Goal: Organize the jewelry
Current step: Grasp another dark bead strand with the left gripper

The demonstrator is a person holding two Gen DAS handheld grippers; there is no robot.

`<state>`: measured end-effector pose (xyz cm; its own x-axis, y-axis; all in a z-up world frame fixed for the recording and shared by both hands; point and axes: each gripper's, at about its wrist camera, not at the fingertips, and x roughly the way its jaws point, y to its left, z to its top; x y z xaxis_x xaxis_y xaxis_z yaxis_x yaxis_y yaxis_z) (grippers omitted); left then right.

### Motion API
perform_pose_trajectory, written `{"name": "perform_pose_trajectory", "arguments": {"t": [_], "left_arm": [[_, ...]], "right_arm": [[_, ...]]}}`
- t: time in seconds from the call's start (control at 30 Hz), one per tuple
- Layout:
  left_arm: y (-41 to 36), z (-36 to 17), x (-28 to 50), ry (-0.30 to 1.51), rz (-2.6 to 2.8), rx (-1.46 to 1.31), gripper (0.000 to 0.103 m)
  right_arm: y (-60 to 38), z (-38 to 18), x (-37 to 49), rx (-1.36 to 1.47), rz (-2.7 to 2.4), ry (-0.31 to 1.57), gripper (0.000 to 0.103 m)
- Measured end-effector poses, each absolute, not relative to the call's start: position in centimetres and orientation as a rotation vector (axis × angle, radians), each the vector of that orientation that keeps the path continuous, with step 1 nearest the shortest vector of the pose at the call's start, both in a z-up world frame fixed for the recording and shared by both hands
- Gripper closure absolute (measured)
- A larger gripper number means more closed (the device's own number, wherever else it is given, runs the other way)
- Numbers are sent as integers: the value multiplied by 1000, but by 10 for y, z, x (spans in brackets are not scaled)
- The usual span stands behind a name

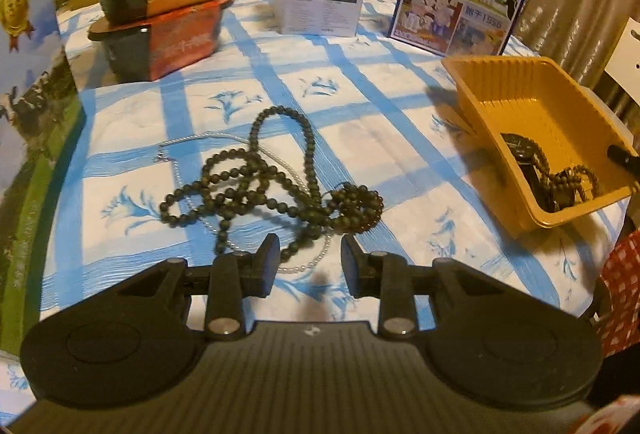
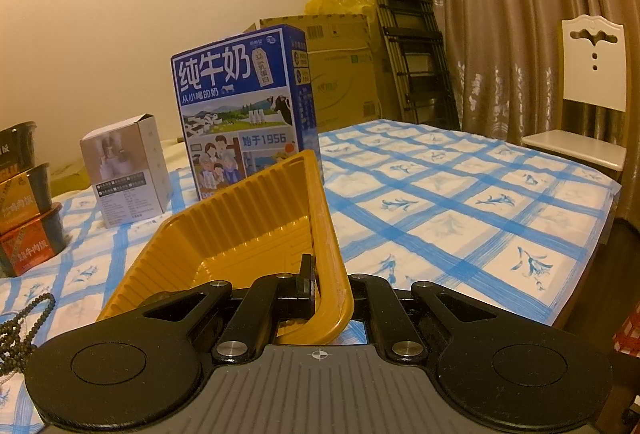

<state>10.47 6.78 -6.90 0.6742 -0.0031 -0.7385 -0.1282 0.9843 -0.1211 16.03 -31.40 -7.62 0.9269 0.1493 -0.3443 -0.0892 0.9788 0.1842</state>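
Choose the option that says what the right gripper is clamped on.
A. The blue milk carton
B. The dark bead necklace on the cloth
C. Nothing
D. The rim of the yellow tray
D: in the right wrist view the right gripper is shut with its fingers pinching the side wall of the tilted yellow tray.

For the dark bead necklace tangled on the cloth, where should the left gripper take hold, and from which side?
Judging by its pose, grip the bunched strands at the near right end of the dark bead necklace, coming down from above. There several loops stack, giving the open left gripper bulk to pinch. Elsewhere single strands lie flat and cross the pearl chain, which could snag.
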Motion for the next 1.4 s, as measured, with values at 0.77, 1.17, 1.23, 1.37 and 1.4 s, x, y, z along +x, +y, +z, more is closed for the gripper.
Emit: {"name": "perform_pose_trajectory", "arguments": {"t": [0.77, 1.17, 1.23, 1.37, 1.4], "left_arm": [[75, -89, 135, 868, 128, -246, 74], [76, -94, 149, 860, 143, -269, 74], [77, -94, 151, 856, 146, -272, 74], [76, -94, 154, 850, 148, -258, 74], [76, -95, 154, 849, 146, -256, 74]], "right_arm": [[-314, -76, 160, 166, 123, 366, 97], [-314, -75, 160, 165, 122, 366, 97], [-313, -75, 160, 165, 122, 367, 97], [-313, -75, 161, 165, 122, 367, 97], [-313, -75, 160, 165, 122, 367, 97]]}}
